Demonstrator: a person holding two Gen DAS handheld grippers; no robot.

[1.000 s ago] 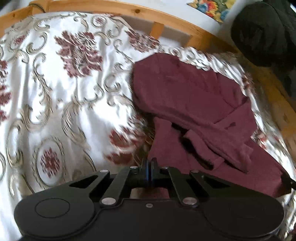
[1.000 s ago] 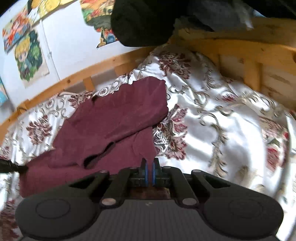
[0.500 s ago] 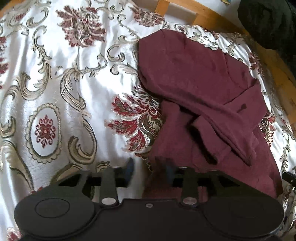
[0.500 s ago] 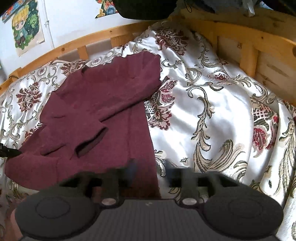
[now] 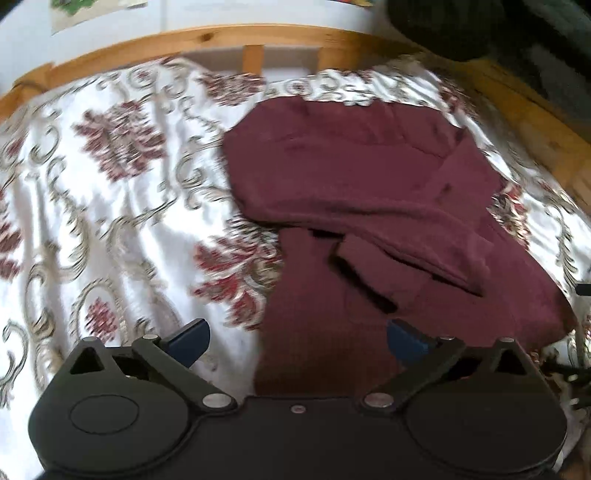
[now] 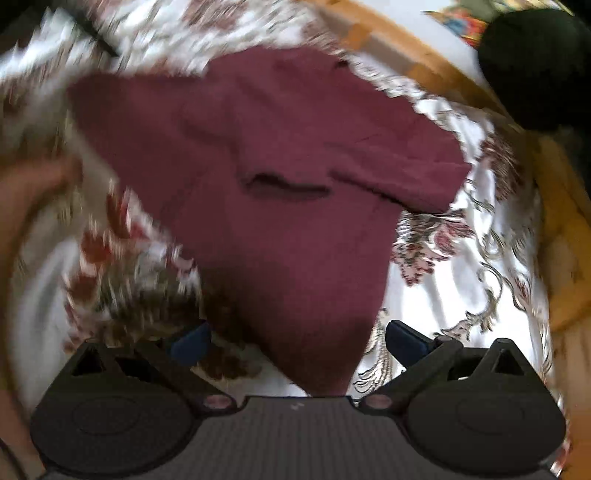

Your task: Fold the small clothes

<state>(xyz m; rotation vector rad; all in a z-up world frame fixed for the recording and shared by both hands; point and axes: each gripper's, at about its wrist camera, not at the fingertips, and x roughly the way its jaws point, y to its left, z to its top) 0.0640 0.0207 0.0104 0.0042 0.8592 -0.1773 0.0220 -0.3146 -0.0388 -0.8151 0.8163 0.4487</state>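
Note:
A maroon long-sleeved top lies partly folded on a white bedspread with a red and gold floral pattern. One sleeve is laid across its body. My left gripper is open and empty, its blue fingertips astride the top's near left corner. In the right wrist view the same top fills the middle, blurred by motion. My right gripper is open and empty over the top's near corner.
A wooden bed frame runs along the far edge and the right side. A dark bundle of cloth sits on the rail at the far right. A person's arm shows at the left.
Both grippers were shut on the top's near hem a second ago; both have opened wide and let it go. The right wrist view has swung sharply.

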